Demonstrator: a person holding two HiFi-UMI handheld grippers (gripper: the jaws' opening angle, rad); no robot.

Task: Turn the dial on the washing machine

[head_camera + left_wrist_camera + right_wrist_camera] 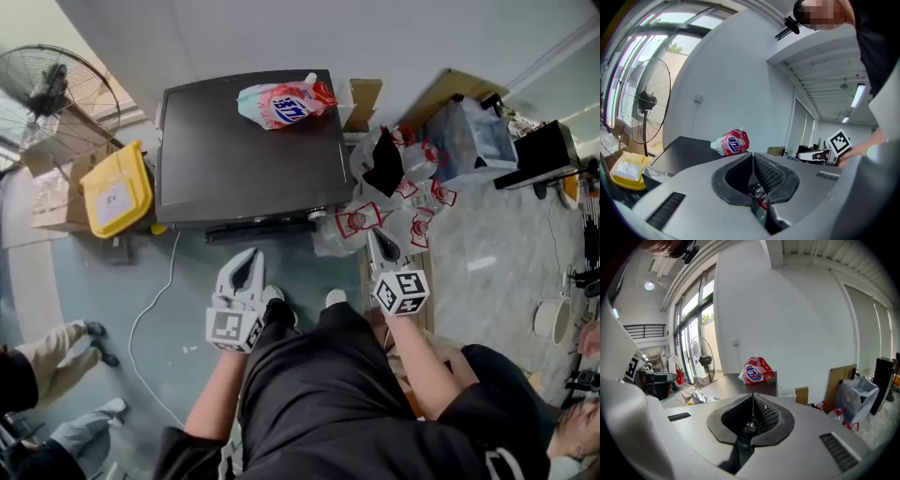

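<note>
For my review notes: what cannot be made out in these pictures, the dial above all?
- Dial: the head view looks down on the washing machine, so its front panel is edge-on. In both gripper views the gripper's own body covers most of that front.
- Print on the detergent bag: too small in every view.
- Bystander's legs: cut off by the head view's left edge.

Empty, jaws together: left claw and right claw, side by side on bare forearms.
</note>
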